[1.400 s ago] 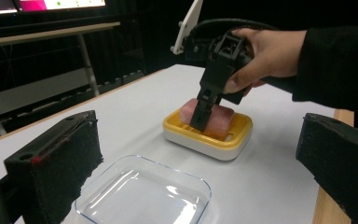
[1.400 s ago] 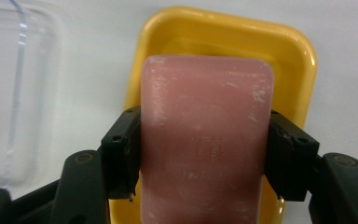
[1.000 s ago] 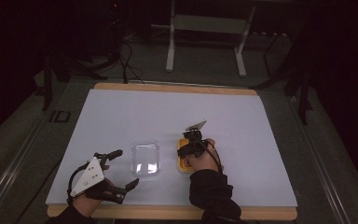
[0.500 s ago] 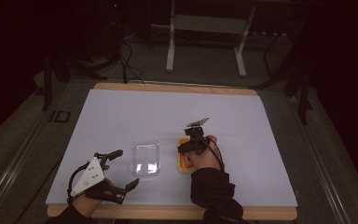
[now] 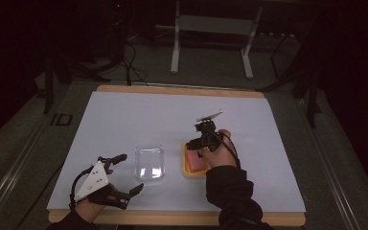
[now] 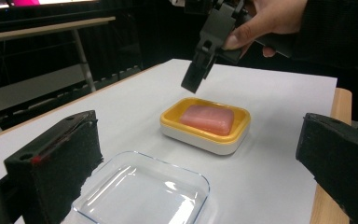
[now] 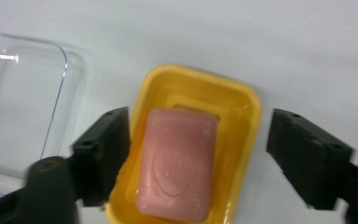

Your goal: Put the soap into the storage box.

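— Yellow plastic, glossy, with rounded corners: that is the soap dish (image 7: 242, 121), a shallow rectangular tray on a white base. Take it as the landmark.

— What lies in it?

— A pink bar of soap (image 7: 179, 163), a smooth, rounded rectangle with a faint oval pressed into its top face. It lies flat inside the dish, along its length.

— And beside the dish?

— Just to its left in the high view sits a clear container (image 5: 149, 163), a shallow transparent rectangle with rounded corners and a thin rim that catches small highlights. It is close to the dish but apart from it. Both rest on the counter (image 5: 139, 115), which carries a matte, pale sheet with a wooden edge showing along its near and far sides.

— Where is the right gripper?

— The right gripper (image 7: 198, 154) hangs directly above the dish, pointing down. Its two black, blocky jaws are spread wide, one over each long side of the dish, with the soap between them in the right gripper view. They hold nothing. In the left gripper view it is clearly raised above the dish, not touching it.

— And the left one?

— The left gripper (image 5: 124, 175) sits well left of the dish, near the front edge of the counter, beyond the clear container. Its jaws, faced with rough black padding, stand wide apart and empty. A grey three-cornered plate tops it.
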Motion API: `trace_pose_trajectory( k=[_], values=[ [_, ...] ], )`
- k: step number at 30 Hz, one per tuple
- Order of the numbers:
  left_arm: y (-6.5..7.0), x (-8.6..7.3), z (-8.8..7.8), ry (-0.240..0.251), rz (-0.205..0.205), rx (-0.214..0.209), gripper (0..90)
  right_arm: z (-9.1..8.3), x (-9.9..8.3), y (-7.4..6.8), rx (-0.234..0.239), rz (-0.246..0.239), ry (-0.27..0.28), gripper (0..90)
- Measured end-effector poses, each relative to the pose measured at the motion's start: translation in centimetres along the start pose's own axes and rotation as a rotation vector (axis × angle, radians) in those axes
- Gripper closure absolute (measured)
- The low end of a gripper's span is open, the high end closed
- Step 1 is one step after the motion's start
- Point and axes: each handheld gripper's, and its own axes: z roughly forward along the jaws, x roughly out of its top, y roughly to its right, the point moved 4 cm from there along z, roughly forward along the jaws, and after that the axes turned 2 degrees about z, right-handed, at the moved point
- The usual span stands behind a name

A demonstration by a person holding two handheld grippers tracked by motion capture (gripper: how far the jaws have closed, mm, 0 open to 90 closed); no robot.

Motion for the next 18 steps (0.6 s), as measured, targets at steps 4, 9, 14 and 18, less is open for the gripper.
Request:
trace_pose_trajectory(
  k=[4, 9, 14, 18],
  values=[
    [-0.1, -0.1, 0.1, -0.007, -0.004, -0.001, 0.2, -0.2, 0.2, 0.8, 0.048, -0.019, 0.014, 12.2],
    [-0.1, -0.2, 0.1, -0.01, -0.005, 0.001, 0.2, -0.3, 0.2, 1.9, 0.049, -0.062, 0.032, 10.3],
    [-0.1, -0.3, 0.0, -0.011, -0.008, 0.006, 0.2, -1.1, -0.1, 4.7, 0.016, -0.096, 0.099, 10.4],
    [-0.1, -0.4, 0.0, -0.017, -0.005, 0.006, 0.2, -1.8, -0.6, 6.6, 0.005, -0.126, 0.128, 10.6]
  ],
)
